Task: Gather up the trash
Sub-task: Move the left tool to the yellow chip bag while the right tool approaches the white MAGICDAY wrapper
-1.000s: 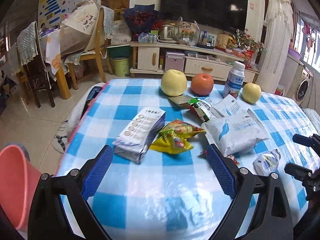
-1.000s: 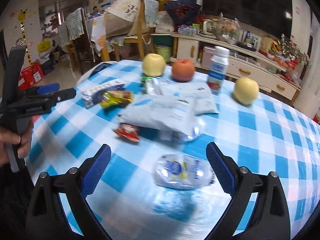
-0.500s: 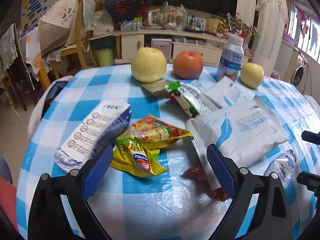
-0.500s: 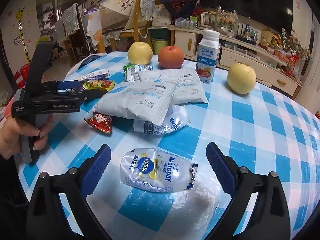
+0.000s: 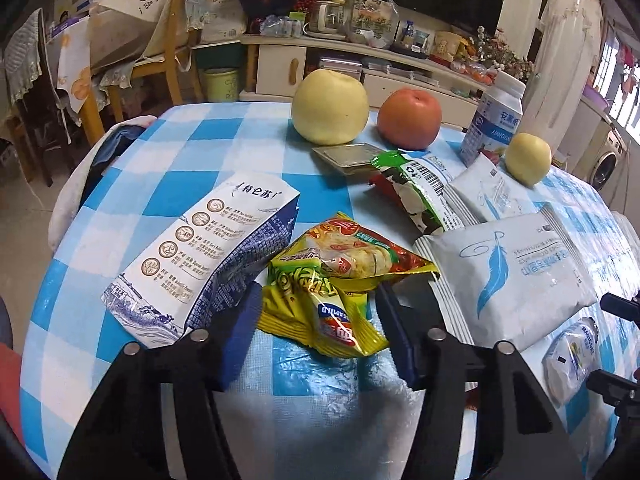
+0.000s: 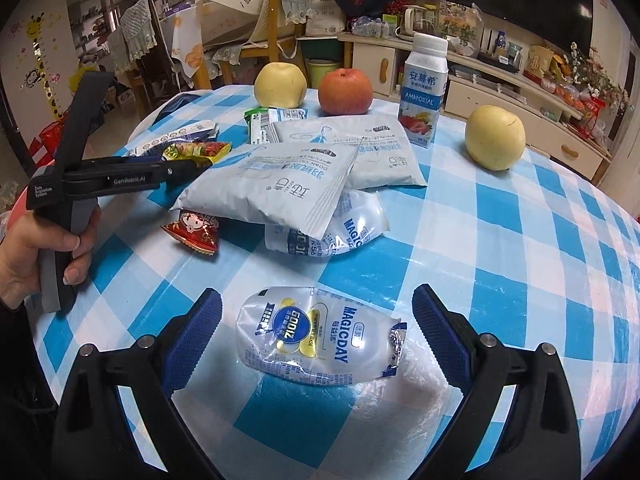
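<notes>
Blue-and-white checked oilcloth (image 5: 168, 176) covers the round table where both tongs work, with a cluttered living room behind. On the left, the left gripper (image 5: 316, 320) has just been closing its blue-padded jaws around a crumpled yellow foil snack wrapper (image 5: 332, 280); the wrapper sits between the pads, which stand at its edges, though a firm pinch cannot be told. Just left of it lies a flattened white-and-blue milk carton (image 5: 200, 256), and to its right a white plastic pouch with a blue feather print (image 5: 516, 276). On the right, the right gripper (image 6: 316, 332) stands with jaws wide apart on either side of a squashed clear plastic drink pouch with a blue round label (image 6: 316, 332), touching nothing. Beyond it lie a small red sweet wrapper (image 6: 194, 232) and another clear pouch under the white one. Farther back stand two yellow pears, a red apple (image 6: 345, 92) and a white yoghurt bottle (image 6: 425, 88).
</notes>
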`<state>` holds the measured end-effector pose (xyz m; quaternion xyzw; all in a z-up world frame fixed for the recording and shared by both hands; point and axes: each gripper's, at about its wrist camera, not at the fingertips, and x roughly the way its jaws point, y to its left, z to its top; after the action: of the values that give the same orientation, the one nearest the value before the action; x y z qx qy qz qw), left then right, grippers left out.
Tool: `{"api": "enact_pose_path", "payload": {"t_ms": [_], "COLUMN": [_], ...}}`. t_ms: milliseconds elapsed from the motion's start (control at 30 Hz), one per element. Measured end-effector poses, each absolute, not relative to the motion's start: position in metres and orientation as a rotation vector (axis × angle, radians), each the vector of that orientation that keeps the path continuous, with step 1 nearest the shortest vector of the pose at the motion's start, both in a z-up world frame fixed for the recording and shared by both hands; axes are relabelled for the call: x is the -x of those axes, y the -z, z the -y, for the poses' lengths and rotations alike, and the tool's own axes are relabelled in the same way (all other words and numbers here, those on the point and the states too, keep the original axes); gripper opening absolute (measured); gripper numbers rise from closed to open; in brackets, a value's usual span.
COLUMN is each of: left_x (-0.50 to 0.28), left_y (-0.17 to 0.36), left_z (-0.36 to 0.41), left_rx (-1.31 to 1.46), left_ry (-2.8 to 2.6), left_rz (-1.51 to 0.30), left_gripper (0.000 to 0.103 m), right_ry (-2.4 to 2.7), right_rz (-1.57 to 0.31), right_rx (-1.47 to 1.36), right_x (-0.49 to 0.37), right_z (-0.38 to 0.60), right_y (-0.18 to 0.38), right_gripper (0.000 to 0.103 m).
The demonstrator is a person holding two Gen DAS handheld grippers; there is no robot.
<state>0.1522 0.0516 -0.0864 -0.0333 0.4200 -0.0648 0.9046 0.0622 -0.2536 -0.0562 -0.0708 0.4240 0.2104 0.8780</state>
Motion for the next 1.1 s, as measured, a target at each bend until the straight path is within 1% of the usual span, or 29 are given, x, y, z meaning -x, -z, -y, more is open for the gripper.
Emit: {"api": "enact_pose_path", "payload": {"t_ms": [67,133,367,500,800,900,1100], "left_x": [-0.151,-0.15,-0.147,-0.143,-0.131,-0.128,-0.125], "left_y": [0.085,0.085,0.08,0.075,0.061,0.059,0.053], "left_z": [-0.048,-0.047,-0.052,-0.053,-0.054,-0.052,-0.05], "left_rx": [0.045,0.034,0.071,0.087,0.101,0.088,0.087], "left_ry": [0.137,0.137,0.135,0.145,0.148,0.15,0.158], "left_rz": [-0.861,-0.867,-0.869,-0.857,-0.819,-0.809,-0.794], "left_gripper": [0.039,0.027,0.014,0.012,0.011,0.011,0.011], "right_ry": [-0.435,-0.43,-0.429,-0.434,-0.434,-0.424,-0.403], "right_rz": [-0.892,-0.899,-0.913,-0.914,-0.918,-0.925,-0.954], "right_rx": [0.15,0.152,0.16,0.169,0.153,0.146,0.044], "right_x": [-0.063,-0.063,-0.064,-0.063,-0.064,-0.064,-0.067], "right_z": [0.254,0.255,0.255,0.255,0.253,0.25,0.253], "right_y": [0.058,0.06,0.065,0.066,0.071,0.074,0.08], "right_gripper": [0.097,0.097,0.097,0.097,0.097,0.099,0.099]}}
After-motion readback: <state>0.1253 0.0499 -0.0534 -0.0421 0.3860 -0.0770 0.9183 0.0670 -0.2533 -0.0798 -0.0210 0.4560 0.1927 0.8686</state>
